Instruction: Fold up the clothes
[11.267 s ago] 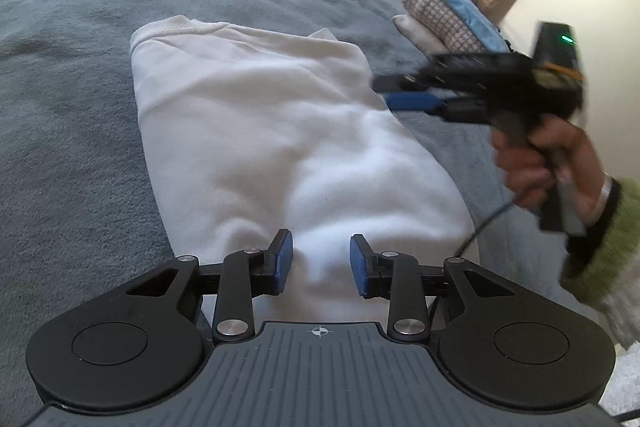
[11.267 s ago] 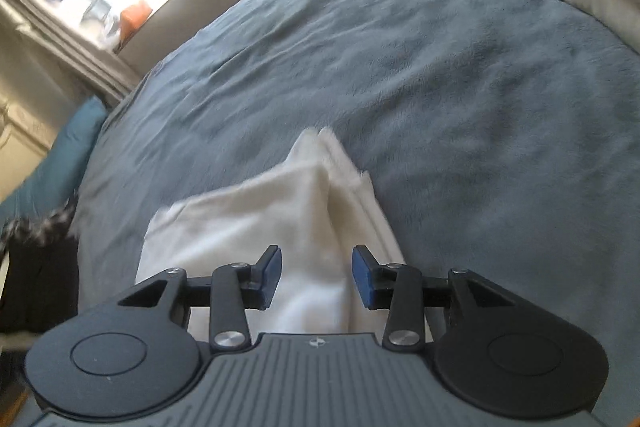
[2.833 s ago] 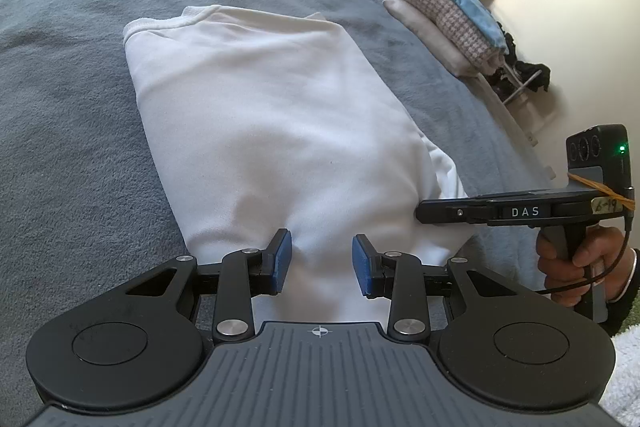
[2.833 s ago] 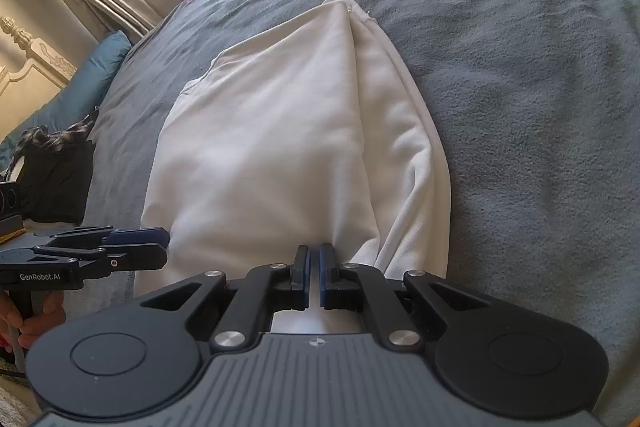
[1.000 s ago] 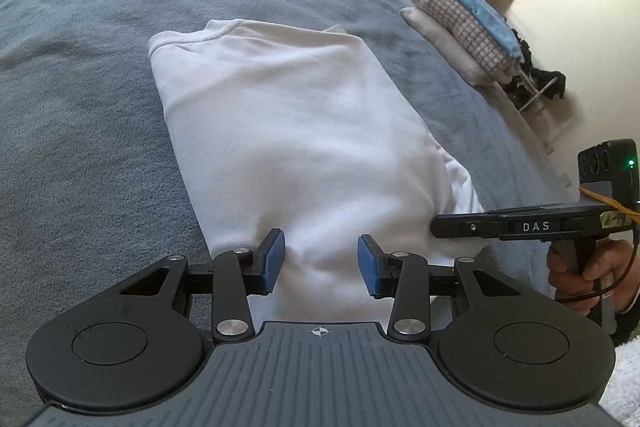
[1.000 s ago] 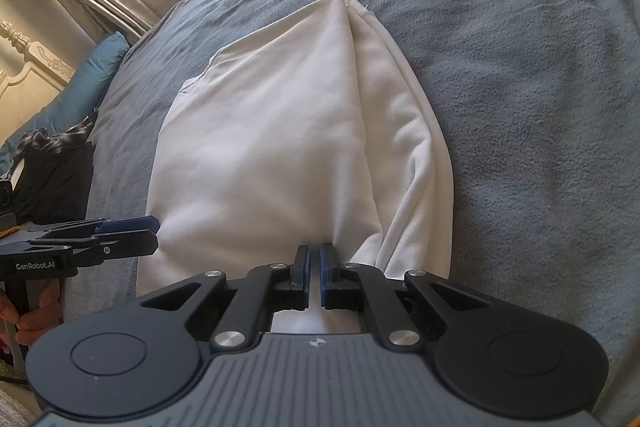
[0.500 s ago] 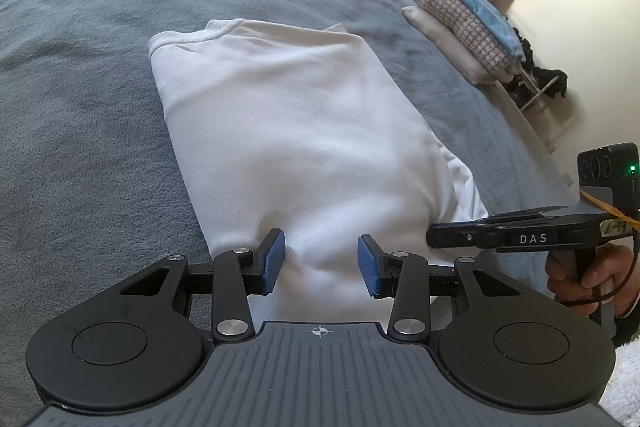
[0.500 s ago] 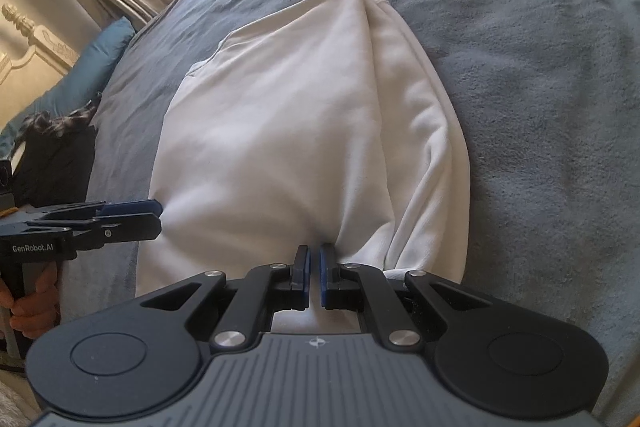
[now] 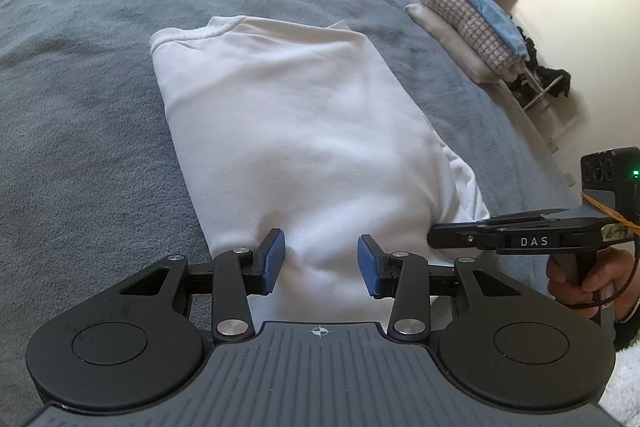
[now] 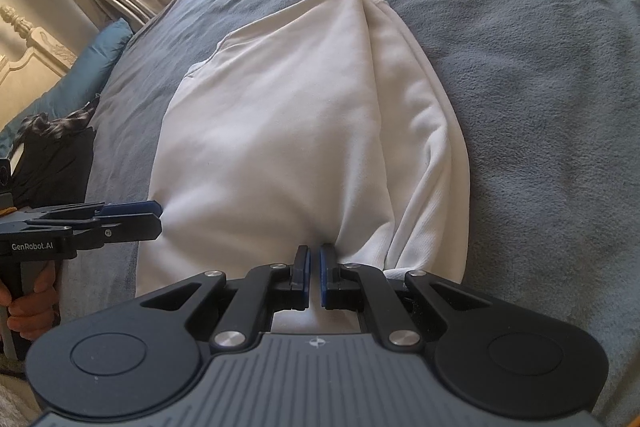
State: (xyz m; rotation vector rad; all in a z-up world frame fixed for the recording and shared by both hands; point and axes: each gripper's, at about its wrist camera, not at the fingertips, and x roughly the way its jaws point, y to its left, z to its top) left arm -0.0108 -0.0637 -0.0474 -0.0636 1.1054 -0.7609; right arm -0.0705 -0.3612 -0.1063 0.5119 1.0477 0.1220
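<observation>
A white folded garment [image 9: 300, 131] lies lengthwise on the grey bed blanket [image 9: 80, 147]. My left gripper [image 9: 322, 259] is open, its blue pads either side of the garment's near edge, with cloth between them but not pinched. My right gripper [image 10: 314, 259] is shut on the near edge of the white garment [image 10: 288, 131], where the cloth puckers into the jaws. In the left wrist view the right gripper [image 9: 436, 241] comes in from the right at the garment's near right corner. The left gripper [image 10: 156, 217] shows at the garment's left side in the right wrist view.
A stack of folded clothes [image 9: 464, 11] sits at the bed's far right edge. A blue pillow [image 10: 80, 67] and a dark garment [image 10: 52, 155] lie by the headboard. A hand [image 9: 588, 279] holds the right gripper's handle. Grey blanket [image 10: 540, 87] surrounds the garment.
The right gripper, open 11.3 s ago, has shut on the garment's near edge and stays shut. The left gripper's jaws spread slightly wider. Over the last second almost nothing moved.
</observation>
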